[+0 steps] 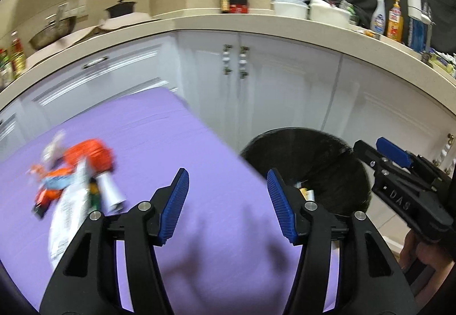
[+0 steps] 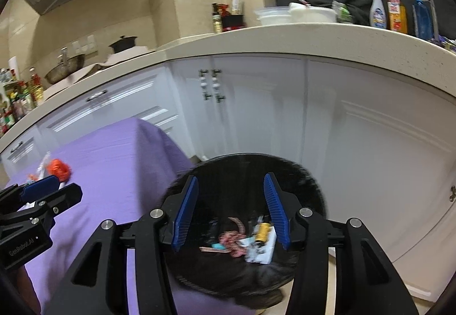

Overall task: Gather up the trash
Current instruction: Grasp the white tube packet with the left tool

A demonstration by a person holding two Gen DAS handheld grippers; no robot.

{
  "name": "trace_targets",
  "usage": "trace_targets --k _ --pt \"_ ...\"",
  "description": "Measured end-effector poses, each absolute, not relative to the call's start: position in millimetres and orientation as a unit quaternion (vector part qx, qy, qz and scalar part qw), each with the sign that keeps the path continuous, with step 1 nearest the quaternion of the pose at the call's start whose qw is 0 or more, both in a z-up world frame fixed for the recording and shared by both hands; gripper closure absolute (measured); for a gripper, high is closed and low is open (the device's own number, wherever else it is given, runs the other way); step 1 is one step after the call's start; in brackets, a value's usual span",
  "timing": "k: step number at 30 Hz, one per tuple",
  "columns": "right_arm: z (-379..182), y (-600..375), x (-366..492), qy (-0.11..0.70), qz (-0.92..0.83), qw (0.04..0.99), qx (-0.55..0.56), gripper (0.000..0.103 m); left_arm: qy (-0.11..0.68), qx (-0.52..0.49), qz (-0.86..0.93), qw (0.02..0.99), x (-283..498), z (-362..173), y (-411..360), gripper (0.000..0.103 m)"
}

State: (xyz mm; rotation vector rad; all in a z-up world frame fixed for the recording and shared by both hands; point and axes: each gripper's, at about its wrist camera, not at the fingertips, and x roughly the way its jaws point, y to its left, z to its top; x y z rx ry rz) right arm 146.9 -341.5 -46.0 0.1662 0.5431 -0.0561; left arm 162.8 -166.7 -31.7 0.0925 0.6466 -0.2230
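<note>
Grippers gape wide and empty: the right gripper (image 2: 230, 209) hangs above the black bin (image 2: 310, 186) with wrappers at its bottom, the left gripper (image 1: 228, 201) over the purple tablecloth (image 1: 159, 144). Beyond lies the trash pile (image 1: 74, 172), blurred.

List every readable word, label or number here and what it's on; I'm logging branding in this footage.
"DAS": raised letters on the right gripper body, left wrist view.
"GenRobot.AI": white print on the left gripper body, right wrist view.
Countertop bottles and the trash pile wrappers: labels too blurred to read.
</note>
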Motion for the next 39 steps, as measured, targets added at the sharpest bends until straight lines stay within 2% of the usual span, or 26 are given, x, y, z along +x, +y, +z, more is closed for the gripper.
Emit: trace_targets --k 16,36,37,39 --pt "-49.7 -210.8 131.7 0.293 0.095 0.95 0.048 0.053 0.354 -0.004 0.021 0.935 102.0 -49.7 -12.7 0.047" --pt "-54.9 -173.8 133.5 0.309 0.117 0.943 0.023 0.053 0.388 -0.021 0.023 0.921 114.0 -77.2 17.7 0.047" --pt "-55.0 -172.3 133.8 0.309 0.118 0.943 0.022 0.053 0.389 -0.026 0.02 0.921 115.0 -77.6 19.4 0.049" --pt "-54.8 -169.5 134.5 0.31 0.12 0.943 0.02 0.053 0.389 -0.029 0.015 0.921 117.3 -78.5 21.8 0.062"
